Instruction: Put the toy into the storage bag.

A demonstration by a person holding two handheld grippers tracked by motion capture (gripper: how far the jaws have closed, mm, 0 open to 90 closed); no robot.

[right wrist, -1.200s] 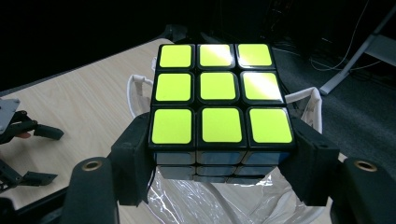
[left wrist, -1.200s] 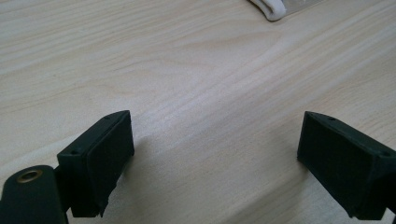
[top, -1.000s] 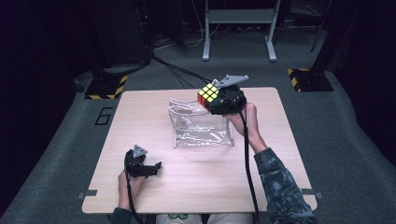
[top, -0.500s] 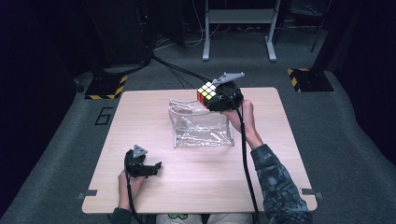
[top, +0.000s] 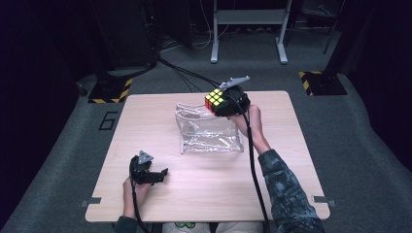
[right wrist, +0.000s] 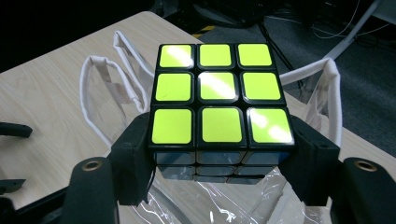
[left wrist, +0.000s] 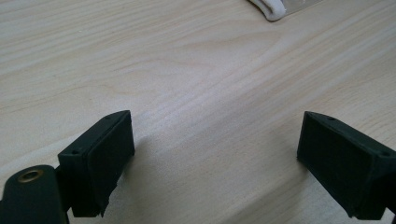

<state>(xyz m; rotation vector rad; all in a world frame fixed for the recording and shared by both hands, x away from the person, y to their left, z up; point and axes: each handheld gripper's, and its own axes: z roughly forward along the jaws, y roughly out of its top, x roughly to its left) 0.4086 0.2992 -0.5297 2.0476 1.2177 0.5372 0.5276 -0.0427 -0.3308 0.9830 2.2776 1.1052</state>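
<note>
My right gripper (top: 219, 106) is shut on a Rubik's cube (top: 214, 100), held in the air over the far end of a clear plastic bag (top: 210, 135). In the right gripper view the cube (right wrist: 219, 100) shows its yellow face between the two jaws, above the bag's white-edged mouth (right wrist: 116, 79). The bag lies flat near the table's middle with its opening toward the far side. My left gripper (top: 156, 175) rests on the table (top: 145, 121) near the front left, open, with bare wood between its jaws (left wrist: 215, 154). A corner of the bag's white trim (left wrist: 273, 8) shows ahead of it.
The wooden table stands on grey carpet. Black cables (top: 184, 73) run from the far edge to dark equipment behind. A white metal stand (top: 248, 29) is beyond the table. Yellow-black striped floor plates (top: 111, 90) lie at both far corners.
The right gripper with the cube has shifted slightly left and toward the bag's opening. The left gripper has stayed in place.
</note>
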